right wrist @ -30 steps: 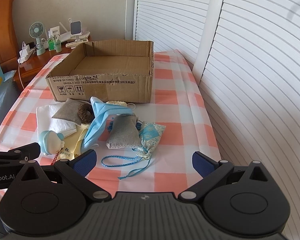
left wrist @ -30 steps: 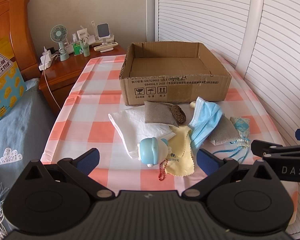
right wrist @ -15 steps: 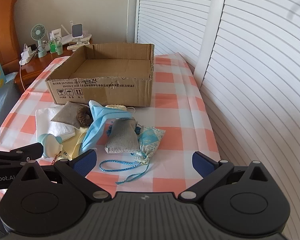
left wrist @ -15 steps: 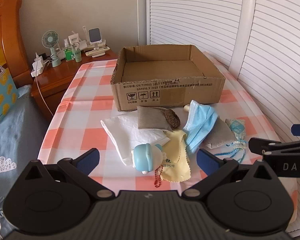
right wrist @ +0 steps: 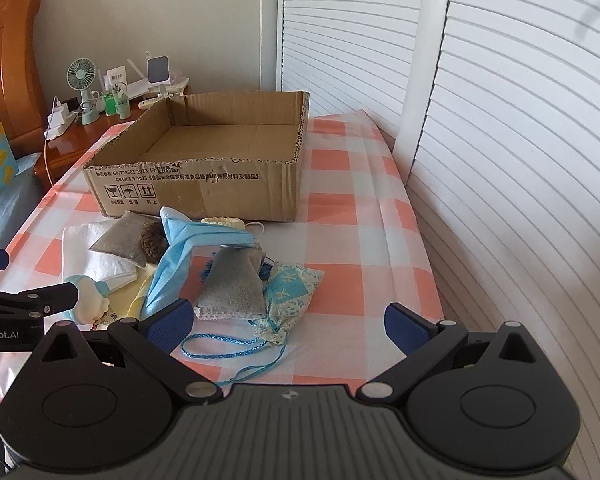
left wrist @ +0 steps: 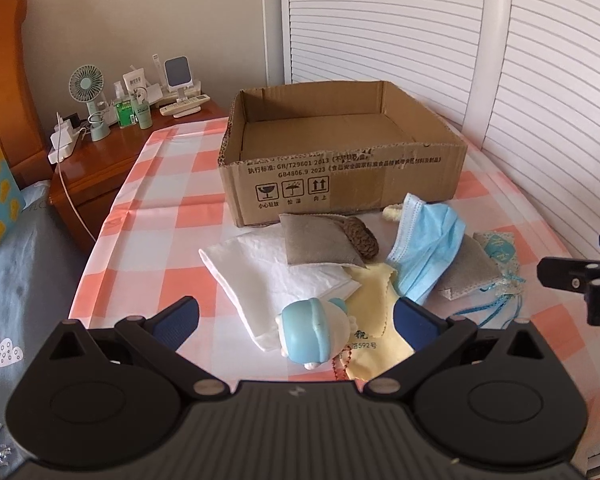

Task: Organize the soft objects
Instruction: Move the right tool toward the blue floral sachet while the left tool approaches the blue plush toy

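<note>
An empty cardboard box [left wrist: 340,168] stands on the checked table [left wrist: 168,184]. In front of it lies a pile of soft things: a white cloth [left wrist: 276,276], a grey pouch [left wrist: 312,240], a yellow cloth [left wrist: 374,304], a blue face mask [left wrist: 428,252], a second grey pouch [right wrist: 232,288], a blue patterned drawstring bag [right wrist: 292,296] and a blue and white plush toy [left wrist: 312,332]. My left gripper [left wrist: 296,320] is open, with the plush toy between its fingers. My right gripper [right wrist: 290,322] is open just short of the drawstring bag.
A wooden nightstand [left wrist: 108,152] with a small fan [left wrist: 86,84] and bottles stands at the far left, beside a bed [left wrist: 16,264]. White louvered doors [right wrist: 520,160] run along the right side. The box also shows in the right wrist view [right wrist: 204,192].
Both grippers have tilted up and pulled back slightly, so the pile sits lower in view. The plush toy now lies between the left fingers. Nothing was grasped.
</note>
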### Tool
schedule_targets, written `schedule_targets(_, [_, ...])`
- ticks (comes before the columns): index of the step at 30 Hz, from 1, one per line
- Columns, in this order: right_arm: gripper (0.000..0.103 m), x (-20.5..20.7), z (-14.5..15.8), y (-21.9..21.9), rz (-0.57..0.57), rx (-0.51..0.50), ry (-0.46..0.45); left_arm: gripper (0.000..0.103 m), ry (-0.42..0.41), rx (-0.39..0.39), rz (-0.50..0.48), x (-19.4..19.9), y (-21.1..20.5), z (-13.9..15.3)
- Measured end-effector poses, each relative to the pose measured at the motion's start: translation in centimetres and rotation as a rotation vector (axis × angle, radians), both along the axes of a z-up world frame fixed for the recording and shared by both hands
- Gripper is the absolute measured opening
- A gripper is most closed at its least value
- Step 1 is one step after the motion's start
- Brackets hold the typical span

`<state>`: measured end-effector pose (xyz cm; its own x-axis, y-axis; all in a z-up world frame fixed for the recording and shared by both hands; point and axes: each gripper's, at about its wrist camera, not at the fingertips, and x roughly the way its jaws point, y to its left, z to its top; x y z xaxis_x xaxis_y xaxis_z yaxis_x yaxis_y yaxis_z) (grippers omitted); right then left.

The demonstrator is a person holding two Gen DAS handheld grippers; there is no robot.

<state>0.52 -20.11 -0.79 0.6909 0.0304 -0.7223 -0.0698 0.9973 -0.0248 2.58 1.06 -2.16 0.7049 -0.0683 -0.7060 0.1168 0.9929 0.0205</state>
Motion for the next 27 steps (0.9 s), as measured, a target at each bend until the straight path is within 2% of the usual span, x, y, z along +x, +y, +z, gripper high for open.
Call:
schedule_targets(13, [0.103,1.3,-2.5,-1.4,-0.017,0.022,0.054,0.102,0.075,-0.002,0.029,4.4,0.4,-4.3])
schedule_targets(23, [0.103,1.8,-4.6,-2.0,-0.001,-0.002,0.096,0.102,0.131,0.008,0.046,2.7,2.7,-5.5])
schedule_targets(27, [0.103,2.3,-5.4,-1.7,0.01,-0.006,0.102,0.103,0.154,-0.014,0.064,2.3,3.6,-6.2])
